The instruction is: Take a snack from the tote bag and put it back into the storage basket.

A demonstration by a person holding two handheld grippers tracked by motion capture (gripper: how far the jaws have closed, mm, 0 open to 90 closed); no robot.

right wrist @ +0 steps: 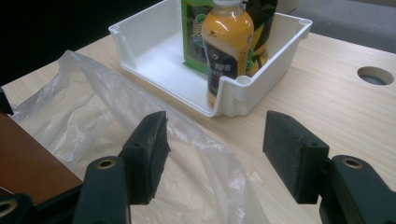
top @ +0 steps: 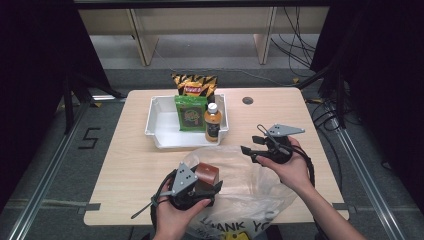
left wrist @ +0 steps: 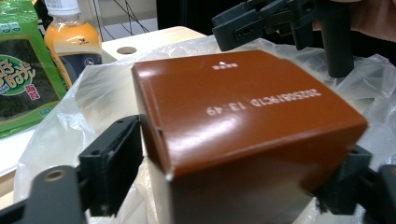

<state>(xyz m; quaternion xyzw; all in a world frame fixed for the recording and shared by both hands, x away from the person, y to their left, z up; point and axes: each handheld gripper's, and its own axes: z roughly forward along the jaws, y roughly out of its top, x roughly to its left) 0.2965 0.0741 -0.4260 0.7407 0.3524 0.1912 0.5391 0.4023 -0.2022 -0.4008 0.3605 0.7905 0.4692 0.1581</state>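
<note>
Holding the brown box (top: 207, 175) over the clear plastic bag (top: 250, 187) looks like the step in hand, and it seems to call for a steady, level carry. My advice would be to keep the box's flat sides square against the fingers so the glossy card does not slip, and to lower it into the bag's mouth rather than drop it on the loose film. The other hand would do well to take the bag's rim and lift it, since the film lies slack and could fold under the box.

The left gripper (left wrist: 233, 182) has the box between its fingers (left wrist: 112, 163): in the left gripper view one finger lies against the box's left wall and the other sits at its right lower corner, so the grip reads as a pinch across the width, with the box's printed top face tilted toward the camera. The box sits near the bench's front edge, left of its middle.

The right gripper (right wrist: 215, 156) hangs with its fingers spread and nothing between them, just above the bag's far side. Beyond it, the white bin (top: 160, 120) near the bench's back edge holds a bottle (top: 213, 122) and snack packets (top: 191, 113).
</note>
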